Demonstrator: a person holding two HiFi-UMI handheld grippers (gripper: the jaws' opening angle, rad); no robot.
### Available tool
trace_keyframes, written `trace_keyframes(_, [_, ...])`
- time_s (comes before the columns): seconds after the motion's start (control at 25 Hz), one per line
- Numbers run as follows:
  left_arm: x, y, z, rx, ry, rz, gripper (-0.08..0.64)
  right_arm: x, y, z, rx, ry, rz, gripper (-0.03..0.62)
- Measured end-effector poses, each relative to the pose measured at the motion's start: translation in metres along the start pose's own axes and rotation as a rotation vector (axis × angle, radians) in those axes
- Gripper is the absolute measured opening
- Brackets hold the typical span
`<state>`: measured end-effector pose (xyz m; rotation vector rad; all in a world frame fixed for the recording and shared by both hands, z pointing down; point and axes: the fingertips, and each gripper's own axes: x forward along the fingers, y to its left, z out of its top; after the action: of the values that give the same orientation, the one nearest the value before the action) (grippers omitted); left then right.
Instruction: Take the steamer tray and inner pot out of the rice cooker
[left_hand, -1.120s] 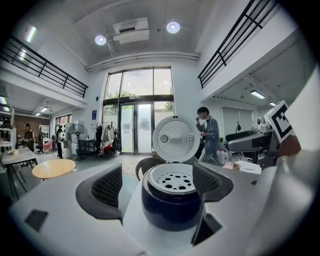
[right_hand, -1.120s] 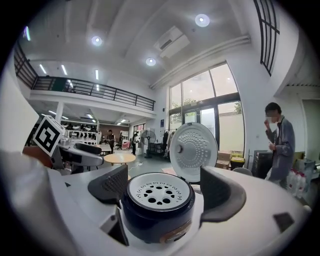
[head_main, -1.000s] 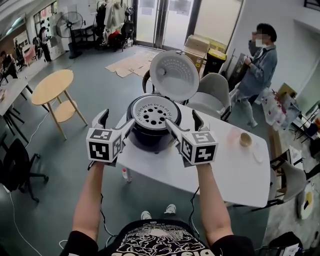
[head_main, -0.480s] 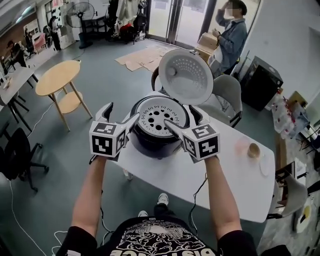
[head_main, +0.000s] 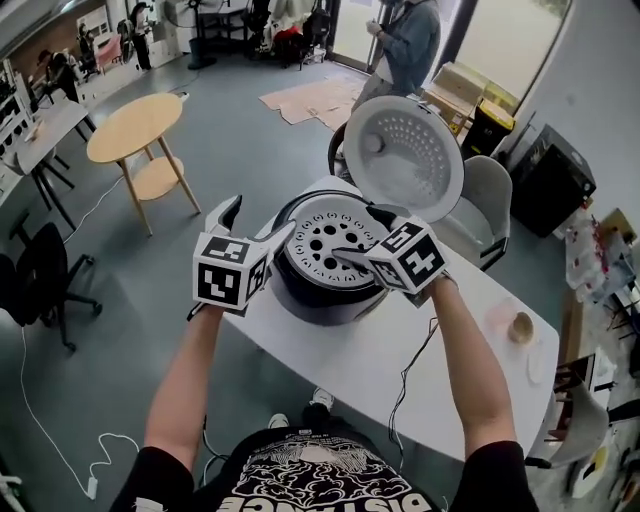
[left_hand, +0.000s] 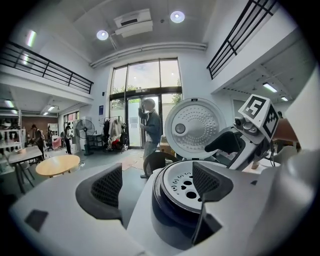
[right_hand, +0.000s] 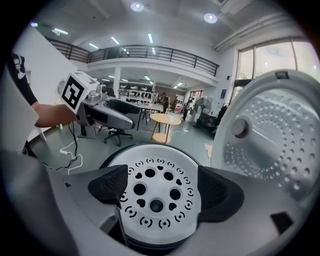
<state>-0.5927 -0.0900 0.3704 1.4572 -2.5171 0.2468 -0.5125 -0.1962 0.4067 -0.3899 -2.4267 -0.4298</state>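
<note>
Above the white table (head_main: 400, 375), the left gripper (head_main: 260, 218) and right gripper (head_main: 357, 232) are held at the rice cooker (head_main: 310, 298), jaws apart and empty. The perforated steamer tray (head_main: 322, 238) is seated in its mouth, the inner pot unseen beneath; behind, the lid (head_main: 403, 155) is raised. Approach is judged under way: the tray's rim must next be pinched.

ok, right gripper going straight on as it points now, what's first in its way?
Most likely the steamer tray: the right gripper has its jaws apart, aimed down at the tray's perforated top in the rice cooker. Depth is unclear, but nothing shows between.
</note>
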Motion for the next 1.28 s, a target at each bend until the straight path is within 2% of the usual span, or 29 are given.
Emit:
trace_keyframes(0.16, [0.014, -0.001, 0.000, -0.003, 0.008, 0.006, 0.426, 0.021, -0.009, -0.013, 0.020, 0.098, 0.104, 0.449])
trace_keyframes(0.36, [0.022, 0.002, -0.008, -0.013, 0.010, 0.006, 0.426, 0.047, -0.011, -0.031, 0.057, 0.247, 0.163, 0.430])
trace_keyframes(0.64, [0.022, -0.001, -0.011, -0.010, 0.009, 0.015, 0.426, 0.060, -0.003, -0.057, 0.115, 0.433, 0.195, 0.417])
trace_keyframes(0.76, [0.019, 0.006, -0.015, -0.011, 0.012, 0.019, 0.426, 0.069, 0.004, -0.060, 0.118, 0.478, 0.206, 0.417])
trace_keyframes(0.88, [0.020, 0.018, -0.015, -0.014, 0.020, 0.022, 0.426, 0.080, 0.004, -0.055, 0.109, 0.521, 0.214, 0.416])
trace_keyframes(1.04, [0.021, 0.013, -0.013, -0.012, 0.023, 0.030, 0.426, 0.078, 0.000, -0.068, 0.067, 0.585, 0.216, 0.392])
trace_keyframes(1.28, [0.020, 0.021, -0.014, -0.006, 0.023, 0.032, 0.426, 0.091, 0.004, -0.068, 0.047, 0.639, 0.218, 0.390])
